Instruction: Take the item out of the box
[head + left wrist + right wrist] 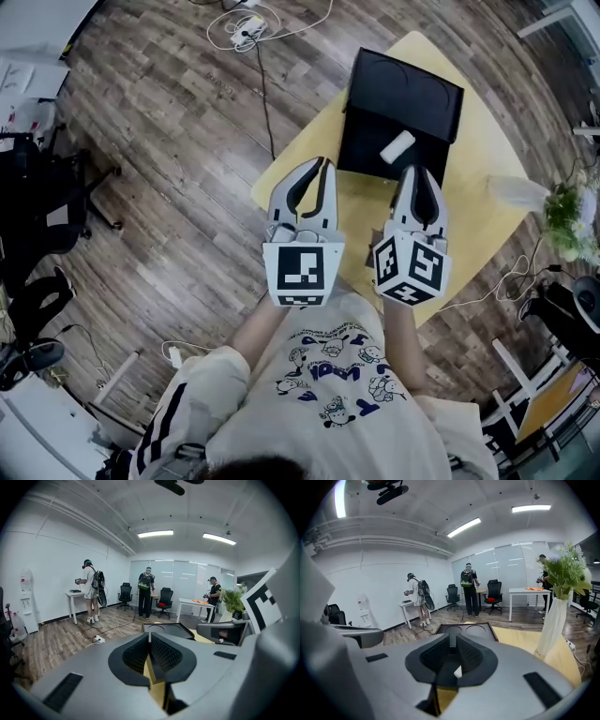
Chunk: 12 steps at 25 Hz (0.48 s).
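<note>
Both claws hang low over the near edge of the yellow tabletop point(361, 220), pointing at the open black box point(367, 150), and neither holds anything. The left claw point(322, 169) has its jaws brought together with nothing between them, its tips short of the box's near left corner. The right claw point(411, 174) is likewise closed and empty. The item point(397, 146), a small white cylinder, lies aslant in the near right part of the box, just ahead of the right claw's tips; in the right gripper view only a sliver of white point(458, 670) shows below the closed jaws, and whether they touch it cannot be told. The step in hand looks like the approach for the pick, and the right claw seems the natural one for it. It should open before going in, then come down so the jaws straddle the cylinder across its narrow width, square to its long axis, since a round body may roll away from a glancing pad. The left claw could press on the box's near rim to keep it from sliding. A vase of flowers point(562, 211) stands well off at the right, clear of a straight lift.
</note>
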Tool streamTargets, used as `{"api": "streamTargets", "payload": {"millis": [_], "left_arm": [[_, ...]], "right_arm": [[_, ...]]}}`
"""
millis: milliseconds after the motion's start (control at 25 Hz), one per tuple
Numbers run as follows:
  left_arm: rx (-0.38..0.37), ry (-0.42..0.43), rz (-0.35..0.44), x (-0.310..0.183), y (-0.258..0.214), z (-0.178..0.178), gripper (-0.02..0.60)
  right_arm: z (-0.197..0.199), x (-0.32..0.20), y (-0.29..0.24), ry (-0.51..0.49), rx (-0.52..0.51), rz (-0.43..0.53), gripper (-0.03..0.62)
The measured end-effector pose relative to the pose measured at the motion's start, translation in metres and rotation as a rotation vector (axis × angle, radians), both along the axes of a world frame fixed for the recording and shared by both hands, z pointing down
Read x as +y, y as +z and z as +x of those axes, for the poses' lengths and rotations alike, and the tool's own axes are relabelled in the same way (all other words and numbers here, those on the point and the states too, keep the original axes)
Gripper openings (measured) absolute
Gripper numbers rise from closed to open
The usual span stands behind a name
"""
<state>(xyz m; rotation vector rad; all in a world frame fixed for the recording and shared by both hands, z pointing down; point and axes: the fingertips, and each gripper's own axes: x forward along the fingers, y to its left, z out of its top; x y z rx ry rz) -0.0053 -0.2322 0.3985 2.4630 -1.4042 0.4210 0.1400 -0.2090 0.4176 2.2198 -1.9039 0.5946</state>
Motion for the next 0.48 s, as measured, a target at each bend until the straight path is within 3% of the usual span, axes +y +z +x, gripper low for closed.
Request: {"api": "streamTargets", "payload": {"millis": [480], "left_arm": [[-0.014,0.036,-0.037,-0.025,0.027,0.007,0.029]], "right_arm": [[0.011,-0.020,0.033,0.061,-0.051,-0.097,0.046]]}}
